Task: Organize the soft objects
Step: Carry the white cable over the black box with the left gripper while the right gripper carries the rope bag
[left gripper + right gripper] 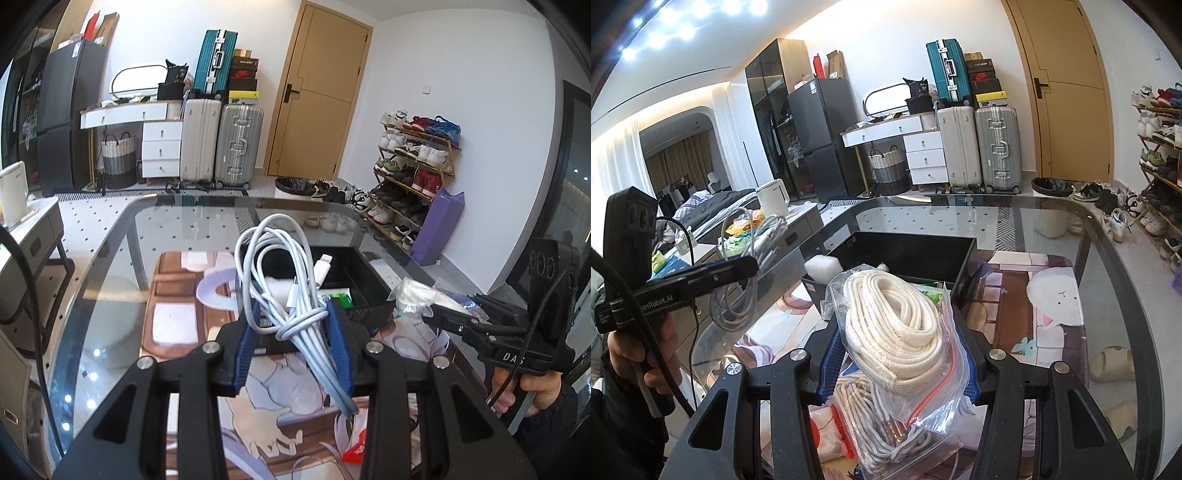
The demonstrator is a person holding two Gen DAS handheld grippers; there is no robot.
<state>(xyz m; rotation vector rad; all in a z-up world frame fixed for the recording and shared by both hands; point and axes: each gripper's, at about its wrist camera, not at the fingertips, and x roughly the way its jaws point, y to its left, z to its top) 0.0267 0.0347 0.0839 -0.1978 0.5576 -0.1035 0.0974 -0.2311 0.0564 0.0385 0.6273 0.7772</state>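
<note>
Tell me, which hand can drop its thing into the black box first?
Probably the right. The right gripper, holding the bagged rope, sits directly before the black box. The left gripper grips the white cable too, but stands off to one side.

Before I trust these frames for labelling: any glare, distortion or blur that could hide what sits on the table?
Left wrist view: strong fisheye bend with dark corners; the glass table mirrors ceiling lights at lower left; the white cable bundle is sharp. Right wrist view: same bend, blown-out ceiling lights top left; the bag of white rope glints but reads clearly.
</note>
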